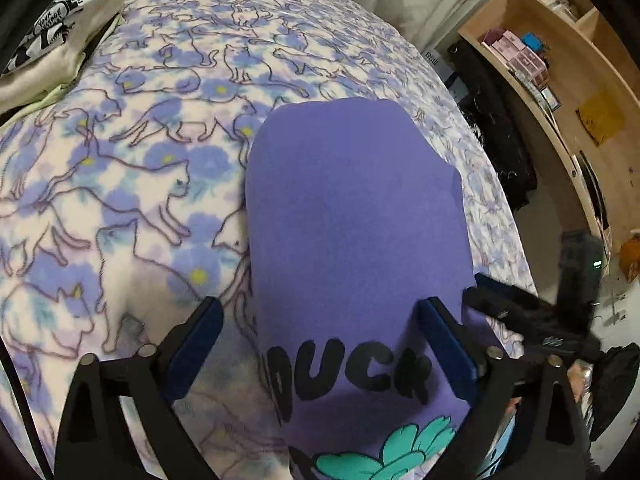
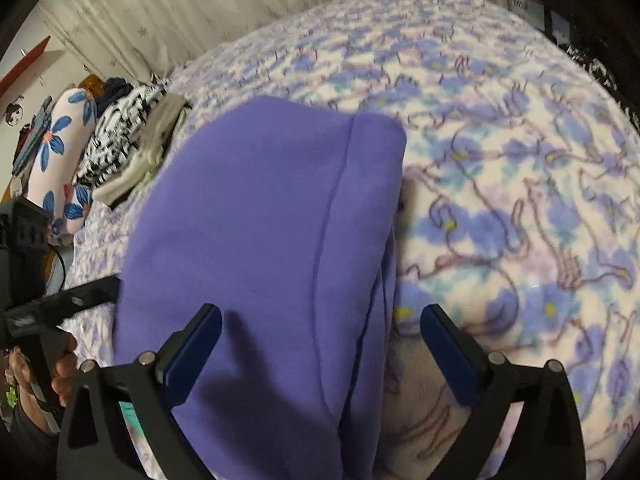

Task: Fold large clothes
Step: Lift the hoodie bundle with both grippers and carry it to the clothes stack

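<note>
A purple garment point(image 1: 352, 216) with black "DUCK" lettering and a teal print lies folded into a long strip on the cat-print blanket point(image 1: 140, 184). My left gripper point(image 1: 320, 312) is open and hovers over its printed end, one finger on each side of the strip. The right gripper also shows at the right edge of the left wrist view point(image 1: 520, 316). In the right wrist view the same garment point(image 2: 260, 240) shows a seam and a hem. My right gripper point(image 2: 320, 320) is open above its right edge, holding nothing.
Folded clothes point(image 1: 52, 28) are stacked at the blanket's far left corner, also in the right wrist view point(image 2: 120, 144) beside a flowered pillow point(image 2: 64, 152). A wooden shelf point(image 1: 560, 64) stands to the right of the bed. A curtain point(image 2: 200, 8) hangs behind.
</note>
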